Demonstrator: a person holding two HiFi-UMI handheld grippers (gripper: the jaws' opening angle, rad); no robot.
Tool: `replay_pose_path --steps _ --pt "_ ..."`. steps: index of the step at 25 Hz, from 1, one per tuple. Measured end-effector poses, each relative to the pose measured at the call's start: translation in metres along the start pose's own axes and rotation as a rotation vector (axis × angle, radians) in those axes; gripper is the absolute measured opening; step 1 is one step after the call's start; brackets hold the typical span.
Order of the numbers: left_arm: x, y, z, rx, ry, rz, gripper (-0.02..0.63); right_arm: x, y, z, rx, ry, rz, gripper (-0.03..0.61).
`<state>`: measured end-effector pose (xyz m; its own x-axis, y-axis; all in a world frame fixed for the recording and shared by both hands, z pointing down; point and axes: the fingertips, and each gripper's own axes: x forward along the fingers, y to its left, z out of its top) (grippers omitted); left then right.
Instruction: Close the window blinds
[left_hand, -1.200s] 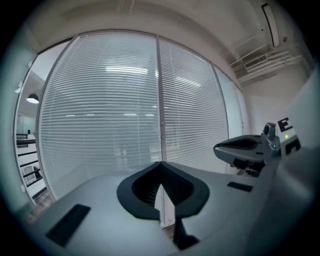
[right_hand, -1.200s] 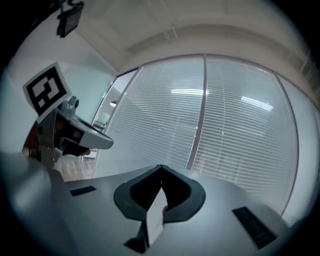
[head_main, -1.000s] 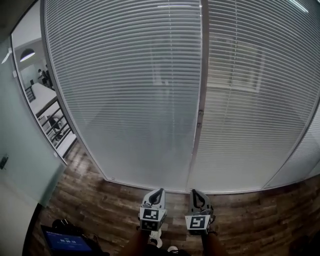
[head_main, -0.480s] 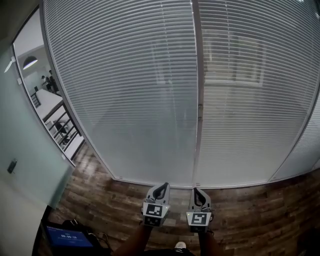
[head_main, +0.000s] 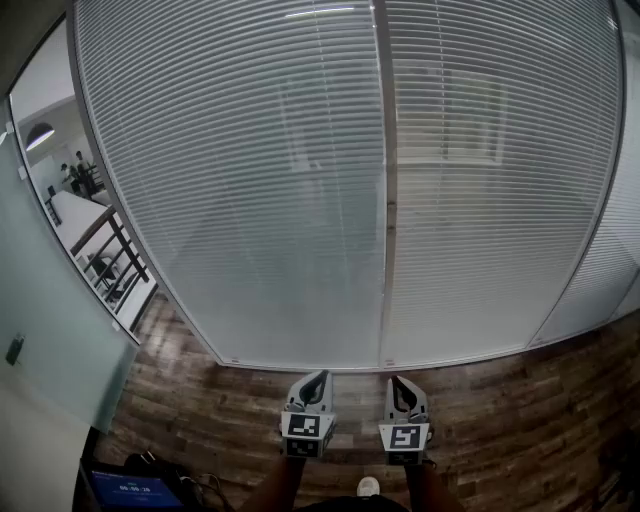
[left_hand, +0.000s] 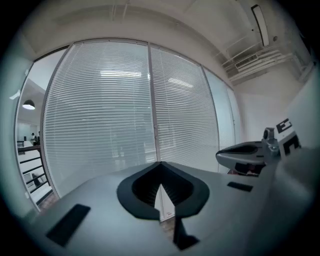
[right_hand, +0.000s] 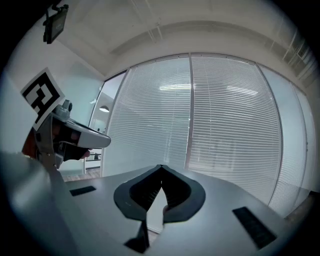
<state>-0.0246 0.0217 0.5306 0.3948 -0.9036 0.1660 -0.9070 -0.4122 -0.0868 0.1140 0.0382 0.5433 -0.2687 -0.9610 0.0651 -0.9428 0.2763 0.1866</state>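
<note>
"What's in the head view?"

"Two grippers at bottom centre, left gripper (head_main: 319, 377) and right gripper (head_main: 396, 381). The window blinds (head_main: 250, 200) fill the frame above, well apart from them: two wide white panels, one post (head_main: 388, 270) between, faint shapes showing through."

"Left gripper view?"

"Jaws pressed together, nothing between; blinds beyond the tips."

"Right gripper view?"

"Jaws likewise closed, empty; blinds ahead."

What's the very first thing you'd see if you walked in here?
The huge white blinds covering the whole glass wall ahead. Below them, over the wood floor, the left gripper and right gripper are side by side, both shut and empty.
</note>
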Motion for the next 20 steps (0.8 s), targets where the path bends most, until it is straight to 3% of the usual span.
replay_pose_path --steps 14,20 --pt "-0.048 0.006 -0.024 -0.028 0.025 -0.021 -0.008 -0.039 0.041 -0.010 0.019 0.047 -0.001 0.003" --pt "-0.077 0.020 -0.015 -0.076 -0.013 -0.008 -0.006 -0.055 0.061 -0.003 0.022 0.042 -0.010 0.003"
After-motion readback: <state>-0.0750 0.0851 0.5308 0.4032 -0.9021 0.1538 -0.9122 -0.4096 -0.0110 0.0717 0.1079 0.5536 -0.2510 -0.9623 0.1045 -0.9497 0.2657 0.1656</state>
